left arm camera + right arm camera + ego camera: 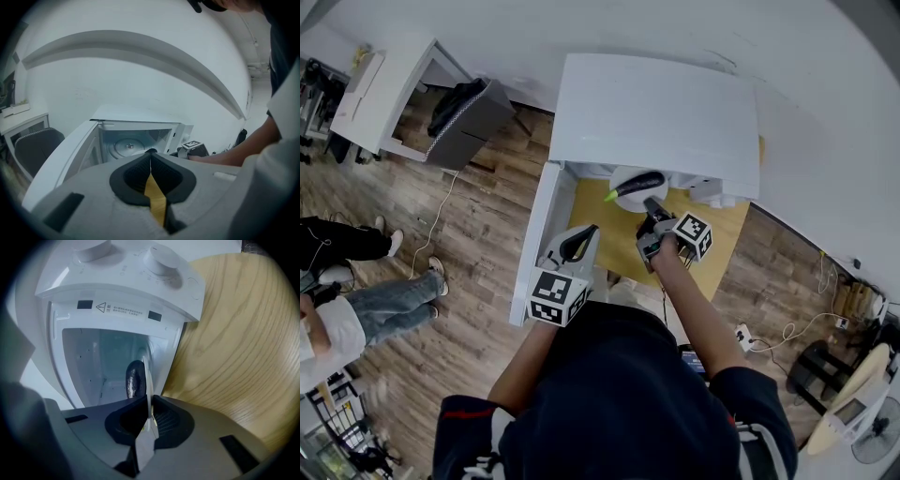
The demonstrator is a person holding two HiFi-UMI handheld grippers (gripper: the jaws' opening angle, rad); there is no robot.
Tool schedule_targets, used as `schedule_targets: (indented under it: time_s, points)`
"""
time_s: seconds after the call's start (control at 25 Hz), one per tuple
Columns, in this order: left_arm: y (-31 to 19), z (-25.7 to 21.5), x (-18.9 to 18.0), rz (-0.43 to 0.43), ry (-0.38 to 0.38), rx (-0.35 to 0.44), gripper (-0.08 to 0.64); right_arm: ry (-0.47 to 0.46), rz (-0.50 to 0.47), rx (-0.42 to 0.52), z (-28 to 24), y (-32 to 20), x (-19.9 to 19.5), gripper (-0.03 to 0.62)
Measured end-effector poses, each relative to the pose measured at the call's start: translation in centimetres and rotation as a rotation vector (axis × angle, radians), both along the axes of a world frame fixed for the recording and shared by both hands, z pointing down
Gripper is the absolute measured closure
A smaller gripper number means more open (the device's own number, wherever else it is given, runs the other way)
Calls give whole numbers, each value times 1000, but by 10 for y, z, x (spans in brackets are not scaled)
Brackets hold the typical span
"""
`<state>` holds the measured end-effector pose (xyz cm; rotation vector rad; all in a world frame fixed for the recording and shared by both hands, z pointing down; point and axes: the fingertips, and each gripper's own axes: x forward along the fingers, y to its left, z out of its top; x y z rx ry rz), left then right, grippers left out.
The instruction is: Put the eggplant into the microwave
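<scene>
The step in hand looks like the loading itself. The right tool [149, 401] is clamping its jaws on the thin rim of a white plate [146, 373]. The eggplant [135, 379] is lying on that plate just ahead of the tool's tips, at the open mouth of the microwave [108, 310] and, by my judgement, only partly inside. The next move is probably calling for a level push forward onto the turntable [127, 146], then opening the jaws and backing out without tipping the plate. The right forearm is reaching out over the counter [234, 333], with the tool pointing ahead and slightly down. The left tool [150, 157] is hanging with jaws together and nothing between them, beside the open door [539, 225], with that arm drawn in nearer the body.
</scene>
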<state>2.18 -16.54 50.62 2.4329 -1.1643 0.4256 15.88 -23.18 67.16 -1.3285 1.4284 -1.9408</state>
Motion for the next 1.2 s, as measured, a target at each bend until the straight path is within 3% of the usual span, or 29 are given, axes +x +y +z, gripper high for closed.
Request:
schedule_targets:
  time_s: [1.2]
  points:
    - [-5,7,-10,-14,2,-24,543,-3,82,-40,16,-36,-11,569]
